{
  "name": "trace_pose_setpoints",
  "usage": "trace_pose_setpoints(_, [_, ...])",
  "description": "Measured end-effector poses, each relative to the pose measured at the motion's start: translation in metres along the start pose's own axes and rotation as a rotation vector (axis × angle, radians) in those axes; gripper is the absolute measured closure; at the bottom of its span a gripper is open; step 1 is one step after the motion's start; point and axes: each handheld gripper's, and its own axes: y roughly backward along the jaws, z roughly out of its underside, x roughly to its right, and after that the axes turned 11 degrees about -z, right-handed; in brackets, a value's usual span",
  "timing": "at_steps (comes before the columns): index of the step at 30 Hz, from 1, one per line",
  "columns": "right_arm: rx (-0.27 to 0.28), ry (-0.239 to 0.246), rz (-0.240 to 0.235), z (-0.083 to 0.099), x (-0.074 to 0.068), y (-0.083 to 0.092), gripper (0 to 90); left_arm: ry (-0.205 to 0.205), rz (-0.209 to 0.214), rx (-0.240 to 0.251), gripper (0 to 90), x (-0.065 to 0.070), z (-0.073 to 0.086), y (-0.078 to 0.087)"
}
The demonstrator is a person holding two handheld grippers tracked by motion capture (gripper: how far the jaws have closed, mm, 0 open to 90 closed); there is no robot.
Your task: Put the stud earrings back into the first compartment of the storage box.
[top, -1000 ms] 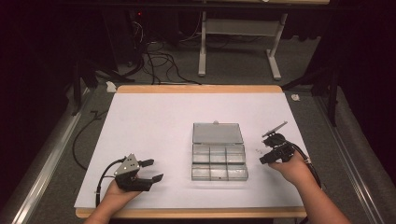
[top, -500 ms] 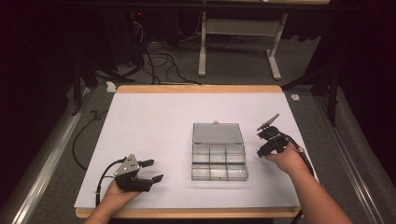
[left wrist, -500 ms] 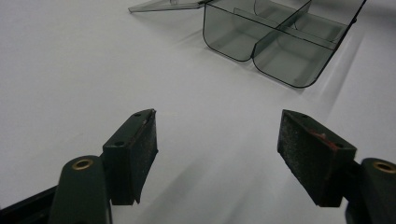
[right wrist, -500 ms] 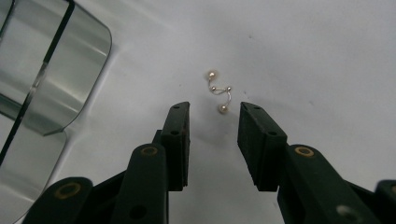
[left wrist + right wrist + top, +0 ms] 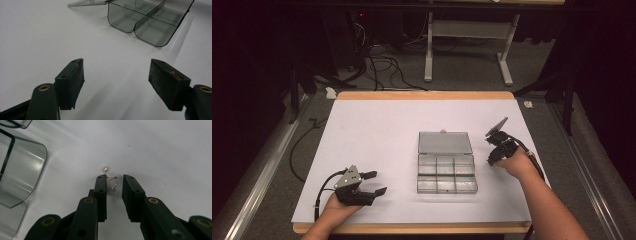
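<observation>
Closing my right gripper [image 5: 114, 181] on a small pearl earring [image 5: 110, 179] is the step in hand — its jaws have just been narrowing and now stand close on either side of the wire, which lies between them on the white sheet [image 5: 377, 135]. I can't tell that the pads press it yet; a gap shows beside the right-hand pad, so I'd call it bracketed, not gripped. One pearl sits just past the jaw tips, the other lower between them.

From above, the right gripper [image 5: 495, 154] is just right of the clear box [image 5: 446, 172], whose lid [image 5: 445, 142] lies flat open behind the six compartments. Those look empty to me, though the earring is too small to check from up there.

My left gripper [image 5: 116, 80] rests near the sheet's front left edge, jaws wide apart with nothing between them, well apart from the box.

So I judge the job barely begun: box open, earring not yet lifted. Left to do: pinch, lift, carry it into a compartment — and probably shut the lid.
</observation>
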Motion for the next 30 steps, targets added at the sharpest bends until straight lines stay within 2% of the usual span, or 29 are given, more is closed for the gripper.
trace_pose_setpoints(7, [-0.013, -0.004, 0.004, -0.003, 0.001, -0.003, 79.9, 0.001, -0.001, -0.001, 29.0, 0.000, 0.000, 0.000])
trace_pose_setpoints(10, [-0.021, 0.017, 0.012, -0.003, -0.002, -0.004, 85.9, -0.001, -0.002, -0.002, 29.1, 0.000, 0.000, 0.000])
trace_pose_setpoints(20, [-0.007, 0.016, -0.002, 0.000, -0.005, 0.005, 86.3, -0.003, -0.005, -0.004, 29.1, 0.000, 0.000, 0.000])
trace_pose_setpoints(30, [-0.012, 0.053, 0.004, 0.006, -0.016, 0.021, 86.2, -0.008, -0.004, -0.010, 29.1, 0.001, 0.000, -0.001])
